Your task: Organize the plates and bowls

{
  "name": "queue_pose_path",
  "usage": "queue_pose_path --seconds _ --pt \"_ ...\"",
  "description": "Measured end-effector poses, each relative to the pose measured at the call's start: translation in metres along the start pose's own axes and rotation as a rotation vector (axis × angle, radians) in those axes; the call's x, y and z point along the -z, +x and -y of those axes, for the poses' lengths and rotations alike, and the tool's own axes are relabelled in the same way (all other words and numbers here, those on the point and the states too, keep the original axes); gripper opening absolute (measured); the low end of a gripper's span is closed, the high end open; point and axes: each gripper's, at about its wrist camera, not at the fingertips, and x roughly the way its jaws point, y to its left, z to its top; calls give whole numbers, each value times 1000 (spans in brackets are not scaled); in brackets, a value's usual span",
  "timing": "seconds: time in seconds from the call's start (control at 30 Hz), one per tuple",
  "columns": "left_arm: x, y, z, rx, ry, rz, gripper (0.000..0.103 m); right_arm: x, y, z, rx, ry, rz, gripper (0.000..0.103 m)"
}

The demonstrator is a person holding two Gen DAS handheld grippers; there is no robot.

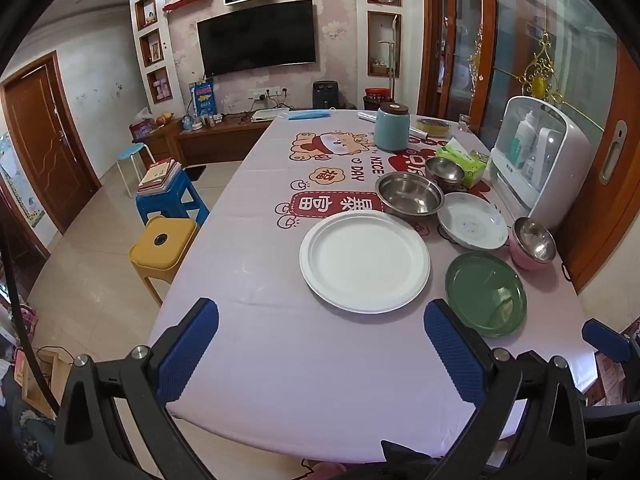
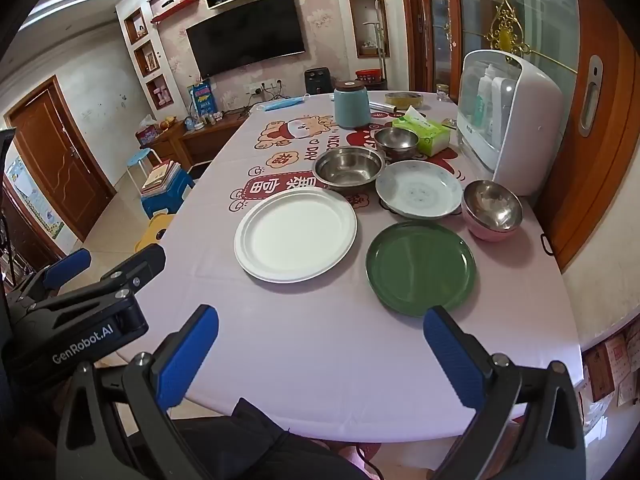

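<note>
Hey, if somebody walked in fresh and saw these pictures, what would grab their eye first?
Probably the big white plate at the middle of the table, with the green plate just to its right. Behind them sit steel bowls, and both the left gripper and right gripper hang open over the near edge.

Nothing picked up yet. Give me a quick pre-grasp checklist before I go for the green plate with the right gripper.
1. Right gripper open and holding nothing: ok.
2. Left gripper open and holding nothing: ok.
3. Green plate has nothing on it: ok.
4. Near rim of green plate unobstructed: ok.
5. Green plate apart from white plate: ok, a strip of tablecloth shows between them.
6. Gap to pink bowl beside it: cannot tell, they look close.
</note>
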Motion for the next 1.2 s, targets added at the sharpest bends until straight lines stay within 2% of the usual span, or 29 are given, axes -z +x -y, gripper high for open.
queue_pose_path --seconds 1.2 --pt "0 0 0 13 -7 6 100 -5 3 -2 9 -7 -2 103"
